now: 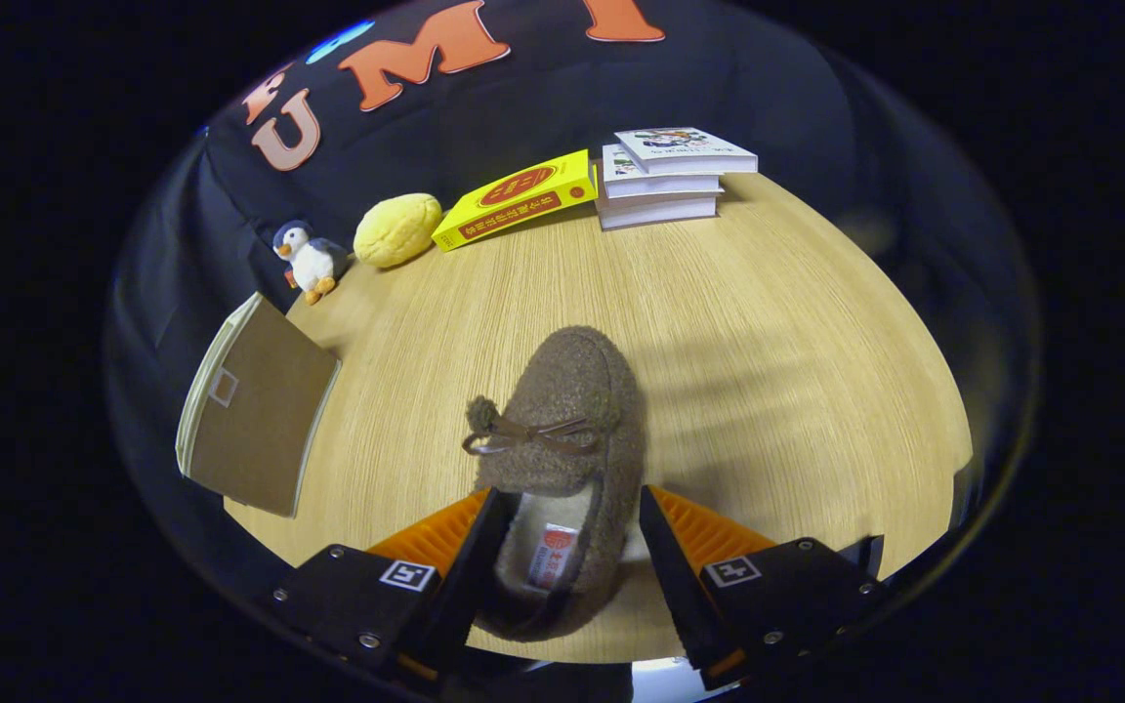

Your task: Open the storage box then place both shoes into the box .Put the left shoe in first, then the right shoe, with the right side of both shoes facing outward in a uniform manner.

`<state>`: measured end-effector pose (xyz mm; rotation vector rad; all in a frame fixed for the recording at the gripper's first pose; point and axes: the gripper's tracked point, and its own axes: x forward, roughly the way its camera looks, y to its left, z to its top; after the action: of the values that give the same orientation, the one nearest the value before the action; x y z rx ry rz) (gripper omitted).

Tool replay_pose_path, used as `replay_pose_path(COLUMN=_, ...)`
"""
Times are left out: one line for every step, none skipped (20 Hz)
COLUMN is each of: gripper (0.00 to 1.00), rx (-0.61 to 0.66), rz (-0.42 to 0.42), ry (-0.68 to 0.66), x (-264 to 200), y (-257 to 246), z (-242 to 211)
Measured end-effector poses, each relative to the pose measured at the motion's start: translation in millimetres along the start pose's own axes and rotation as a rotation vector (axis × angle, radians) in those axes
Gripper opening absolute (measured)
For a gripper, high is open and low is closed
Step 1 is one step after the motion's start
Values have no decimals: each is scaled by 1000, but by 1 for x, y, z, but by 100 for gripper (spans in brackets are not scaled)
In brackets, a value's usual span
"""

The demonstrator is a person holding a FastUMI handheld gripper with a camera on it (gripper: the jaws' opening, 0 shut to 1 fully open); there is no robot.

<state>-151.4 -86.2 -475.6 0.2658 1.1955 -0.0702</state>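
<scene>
Claw fingers flank brown shoe on wooden table.

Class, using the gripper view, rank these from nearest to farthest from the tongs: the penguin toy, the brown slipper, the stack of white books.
1. Brown slipper: heel between the tongs, toe pointing away.
2. Penguin toy: far left, by the black cloth.
3. Stack of white books: at the table's far edge, beyond the slipper.

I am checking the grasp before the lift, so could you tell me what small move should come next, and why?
Probably close the gripper a little further. The heel end of the brown shoe lies between the fingers, and a gap shows beside the right finger, so the grip looks not yet firm.
</scene>
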Motion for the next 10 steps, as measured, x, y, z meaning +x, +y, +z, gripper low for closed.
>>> replay_pose_path(gripper=83, rx=-6, rz=-21, ry=4, x=5, y=-8, z=-4)
replay_pose_path(gripper=80, rx=1, rz=-35, ry=-2, x=9, y=-13, z=-4)
replay_pose_path(gripper=78, rx=21, rz=-31, ry=-14, x=13, y=-13, z=-2)
replay_pose_path(gripper=77, rx=36, rz=-47, ry=-37, x=18, y=-17, z=5)
replay_pose_path(gripper=72, rx=36, rz=-71, ry=-57, x=21, y=-23, z=12)
replay_pose_path(gripper=68, rx=41, rz=-84, ry=-75, x=27, y=-24, z=18)
replay_pose_path(gripper=64, rx=47, rz=-76, ry=-68, x=31, y=-21, z=19)
replay_pose_path(gripper=62, rx=50, rz=-70, ry=-57, x=35, y=-17, z=17)
replay_pose_path(gripper=56, rx=47, rz=-74, ry=-43, x=39, y=-17, z=15)
replay_pose_path(gripper=52, rx=52, rz=-70, ry=-45, x=39, y=-14, z=16)
